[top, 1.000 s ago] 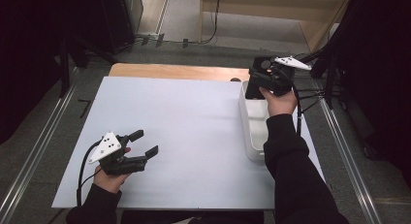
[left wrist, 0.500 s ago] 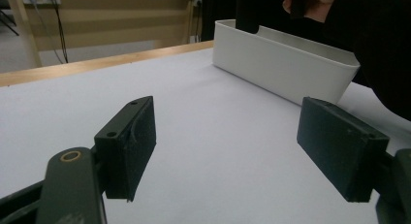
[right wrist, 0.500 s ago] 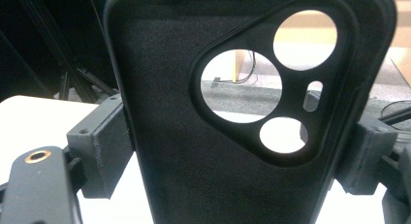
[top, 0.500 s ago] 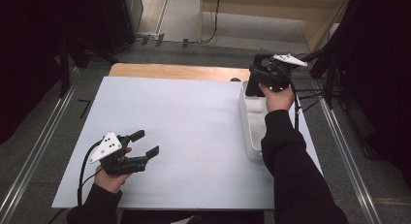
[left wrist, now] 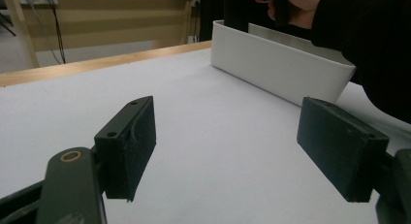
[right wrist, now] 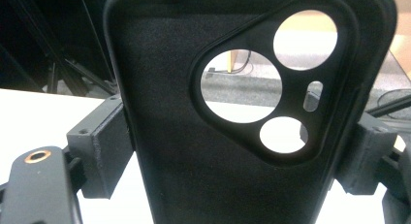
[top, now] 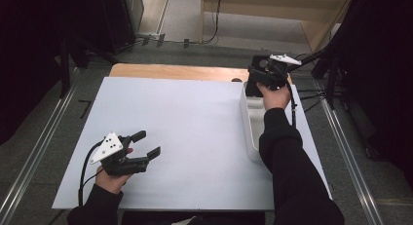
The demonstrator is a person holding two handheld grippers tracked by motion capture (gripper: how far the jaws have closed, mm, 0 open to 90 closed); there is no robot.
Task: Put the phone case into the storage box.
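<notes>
The black phone case (right wrist: 218, 136) is cut off at the right gripper view's lower edge, hiding most beyond it.

The high view looks forward and down from above the person's side, taking in the whole tabletop (top: 195, 122). The left gripper view sits low, facing across the tabletop toward the white bin (left wrist: 281, 69), which the high view shares. The right gripper view faces a black phone case (right wrist: 232, 117) at very close range.
</notes>
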